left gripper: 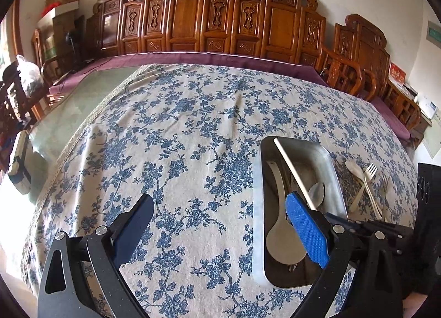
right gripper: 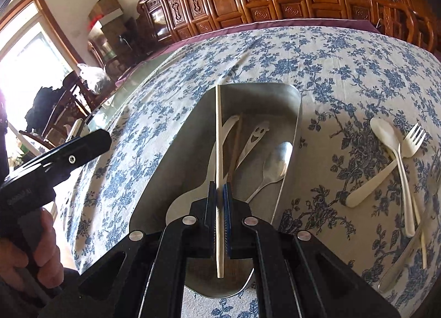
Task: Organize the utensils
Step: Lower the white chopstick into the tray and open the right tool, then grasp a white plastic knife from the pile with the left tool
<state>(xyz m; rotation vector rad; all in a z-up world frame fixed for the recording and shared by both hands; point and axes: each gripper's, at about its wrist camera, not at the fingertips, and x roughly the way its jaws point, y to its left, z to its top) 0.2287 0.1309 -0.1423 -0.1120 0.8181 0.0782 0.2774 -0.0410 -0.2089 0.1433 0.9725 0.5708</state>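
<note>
**Right wrist view: chopstick clamped over tray**

Right gripper [right gripper: 219, 202]: pads closed on pale chopstick [right gripper: 218, 136], above metal tray [right gripper: 289, 97]. Tray holds rice paddle [right gripper: 284, 240], metal spoon [right gripper: 275, 163]. Left gripper [left gripper: 220, 224]: spread wide, holding nothing. Tablecloth [right gripper: 330, 64]: white spoon [right gripper: 383, 136], white fork [right gripper: 408, 169].

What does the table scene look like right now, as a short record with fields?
right gripper: shut on a chopstick, held over the tray
left gripper: open, holding nothing, left of the tray
tray: metal, holds a rice paddle, a metal spoon and a smiley-handled utensil
still on the tablecloth: white spoon, white fork, metal fork
</note>
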